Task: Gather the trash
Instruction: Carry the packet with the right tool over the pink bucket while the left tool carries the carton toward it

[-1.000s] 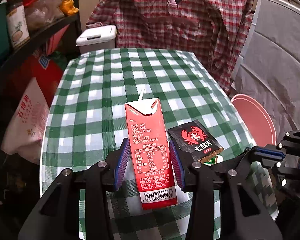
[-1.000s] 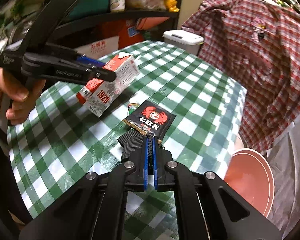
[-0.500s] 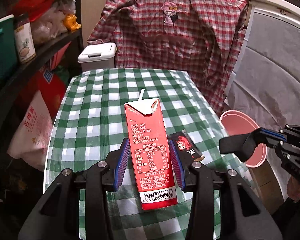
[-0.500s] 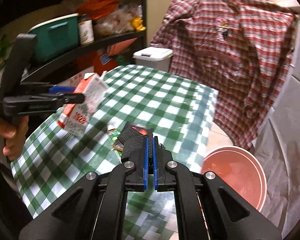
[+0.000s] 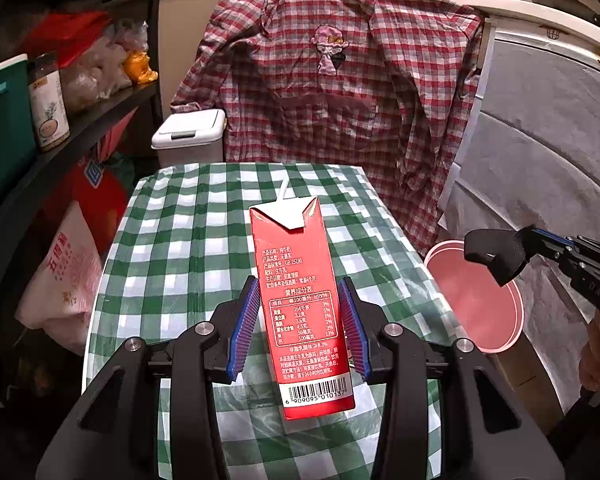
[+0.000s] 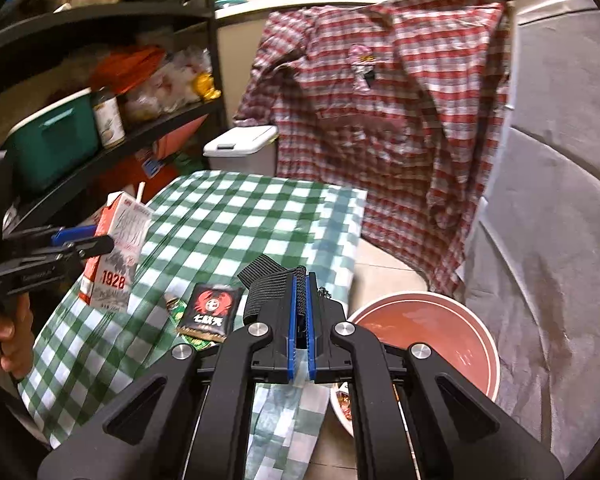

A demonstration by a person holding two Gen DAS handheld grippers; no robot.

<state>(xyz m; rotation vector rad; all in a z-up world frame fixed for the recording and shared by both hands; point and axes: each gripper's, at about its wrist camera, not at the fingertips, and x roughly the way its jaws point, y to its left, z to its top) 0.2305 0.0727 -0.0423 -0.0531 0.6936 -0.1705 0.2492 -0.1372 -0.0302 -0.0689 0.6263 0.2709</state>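
glossy paper carton [image 5: 300, 304], checked cloth [image 5: 204, 248]

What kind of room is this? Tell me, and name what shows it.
Most likely a home kitchen or pantry corner: a storage shelf with jars and food bags, a table with a green checked tablecloth, and a plaid shirt draped over a counter.
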